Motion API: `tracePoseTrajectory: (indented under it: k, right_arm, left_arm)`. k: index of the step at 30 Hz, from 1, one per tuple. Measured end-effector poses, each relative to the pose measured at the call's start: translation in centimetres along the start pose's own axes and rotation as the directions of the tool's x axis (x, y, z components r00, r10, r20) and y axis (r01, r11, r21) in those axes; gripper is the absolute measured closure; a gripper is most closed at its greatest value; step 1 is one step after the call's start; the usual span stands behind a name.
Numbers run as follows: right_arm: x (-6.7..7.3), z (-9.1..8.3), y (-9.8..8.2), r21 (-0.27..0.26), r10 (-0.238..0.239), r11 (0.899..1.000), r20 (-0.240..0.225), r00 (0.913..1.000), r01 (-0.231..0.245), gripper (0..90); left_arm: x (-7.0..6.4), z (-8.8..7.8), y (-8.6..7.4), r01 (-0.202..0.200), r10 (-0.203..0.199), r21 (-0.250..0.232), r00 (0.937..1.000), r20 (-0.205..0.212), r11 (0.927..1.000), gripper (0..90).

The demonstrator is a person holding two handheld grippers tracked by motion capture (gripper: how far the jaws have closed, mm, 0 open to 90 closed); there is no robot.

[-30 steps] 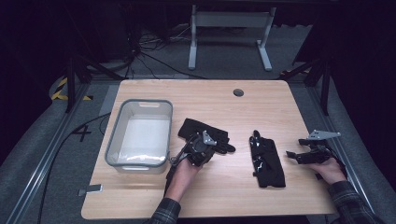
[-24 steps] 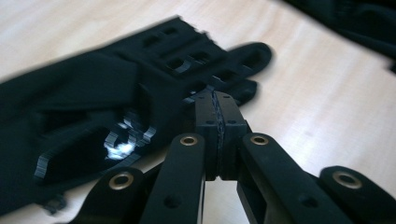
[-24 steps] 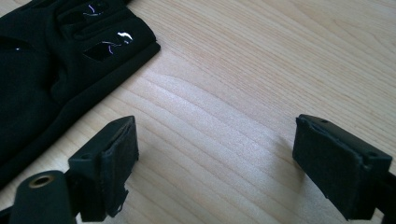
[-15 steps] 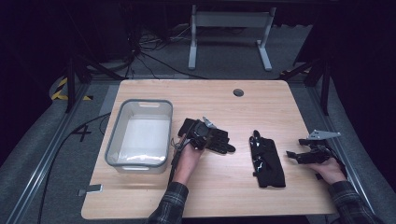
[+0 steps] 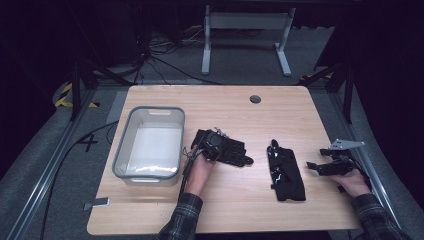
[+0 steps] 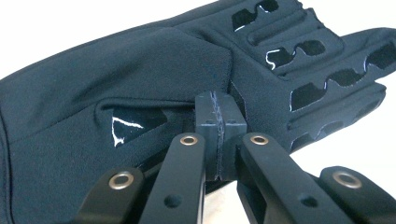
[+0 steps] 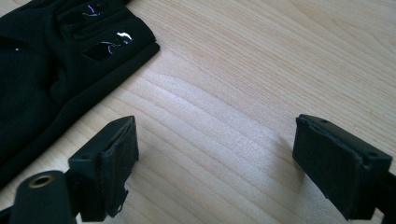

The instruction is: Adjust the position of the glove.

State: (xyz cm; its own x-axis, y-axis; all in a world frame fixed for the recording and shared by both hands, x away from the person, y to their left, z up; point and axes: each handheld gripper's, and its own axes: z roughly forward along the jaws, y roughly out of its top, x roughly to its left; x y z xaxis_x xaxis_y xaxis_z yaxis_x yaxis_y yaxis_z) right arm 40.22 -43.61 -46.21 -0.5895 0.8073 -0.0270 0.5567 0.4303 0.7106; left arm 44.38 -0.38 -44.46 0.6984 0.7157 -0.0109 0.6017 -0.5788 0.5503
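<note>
Two black gloves lie on the wooden table (image 5: pixel 225 212). One glove (image 5: pixel 236 151) (image 6: pixel 140 70) is at the middle, the other glove (image 5: pixel 287 172) (image 7: pixel 42 60) lies to its right. My left gripper (image 5: pixel 216 142) (image 6: pixel 217 116) is shut, its pads pressed together with their tips down on the middle glove's back; I cannot tell whether fabric is pinched between them. By the table's right edge my right gripper (image 5: pixel 312 166) (image 7: pixel 215 144) is held open over bare wood, just right of the other glove, with nothing between its pads (image 7: pixel 116 149).
A grey plastic bin (image 5: pixel 121 152) with a pale inside stands at the table's left, close to the left hand. A round cable hole (image 5: pixel 255 99) sits near the far edge. Bare wood lies in front of both gloves.
The left hand has slid a little farther from the person, bringing its gripper onto the middle glove. The right hand and both gloves look unmoved.
</note>
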Motion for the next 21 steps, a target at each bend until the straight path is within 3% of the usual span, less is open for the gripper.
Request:
tracePoseTrajectory:
  k: [10,15,21]
  right_arm:
    - [0.0,0.0,0.0,0.000,0.000,1.000,0.000,1.0000,0.000,14.7]
    - [0.0,0.0,0.0,0.000,0.000,1.000,0.001,1.0000,0.000,14.7]
    - [0.0,0.0,0.0,-0.001,0.000,1.000,-0.001,1.0000,0.000,14.7]
  left_arm:
    - [-2.1,-0.8,-1.2,0.011,-0.012,0.014,0.9986,0.052,0.9998,89.7]
    - [-4.1,-1.2,-1.9,-0.007,0.007,0.009,0.9966,0.083,0.9999,89.7]
    - [-4.5,-2.0,-1.6,-0.019,0.021,-0.021,0.9963,0.083,0.9996,89.6]
